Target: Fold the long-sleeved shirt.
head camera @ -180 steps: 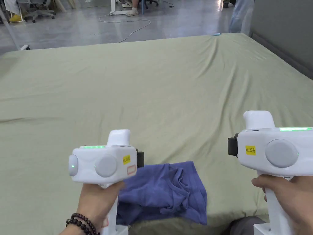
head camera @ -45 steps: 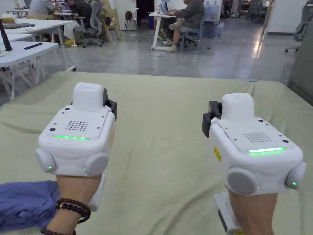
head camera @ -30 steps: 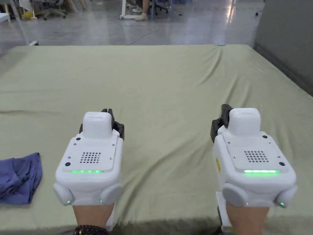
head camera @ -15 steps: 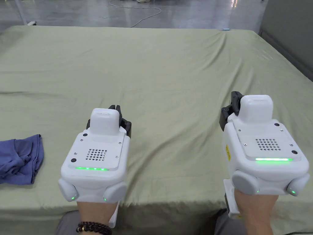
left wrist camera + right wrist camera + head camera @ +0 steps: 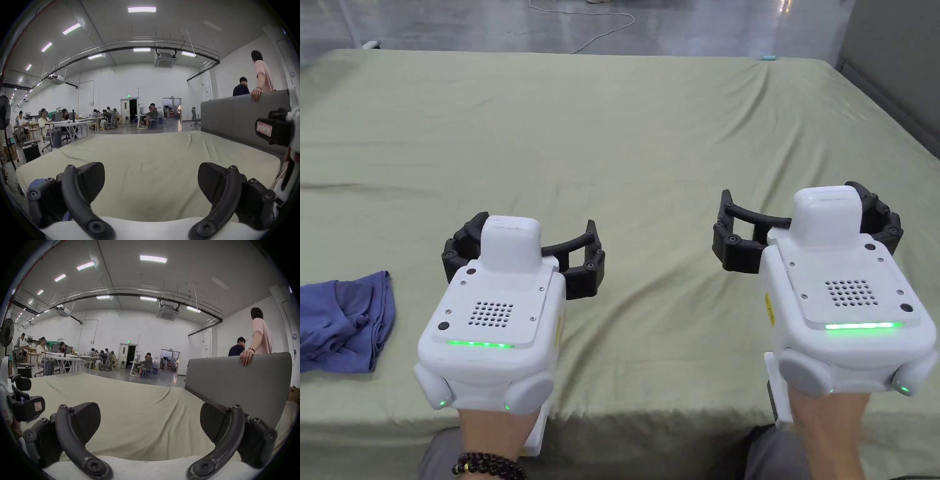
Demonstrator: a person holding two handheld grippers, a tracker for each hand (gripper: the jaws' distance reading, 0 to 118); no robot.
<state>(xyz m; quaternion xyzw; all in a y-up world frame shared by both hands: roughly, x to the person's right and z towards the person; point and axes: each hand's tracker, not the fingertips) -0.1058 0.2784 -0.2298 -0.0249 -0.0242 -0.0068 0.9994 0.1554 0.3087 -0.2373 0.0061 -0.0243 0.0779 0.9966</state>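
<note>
over at the near left edge of the green-sheeted bed point(image 5: 650, 144) the blue shirt point(image 5: 344, 325) is lying in a crumpled heap, part of it running off the side of the head view, so i am not able to tell its long axis or find a sleeve; it is sitting well off to the left of both grippers and touching neither; the left gripper point(image 5: 522, 255) is being held nearer to it, a stretch of bare sheet lying between them, while the right gripper point(image 5: 807, 229) is hovering farther over on the right; both are pointing straight ahead across the bed rather than toward the cloth, so the coming reach, i am guessing, is calling for a swing leftward, the left hand leading; in the left gripper view the left gripper point(image 5: 151, 183) is showing its jaws spread wide with nothing but sheet between them; in the right gripper view the right gripper point(image 5: 150, 423) is looking the same, jaws wide and holding nothing; neither is touching the sheet so far as i am able to judge.
</note>
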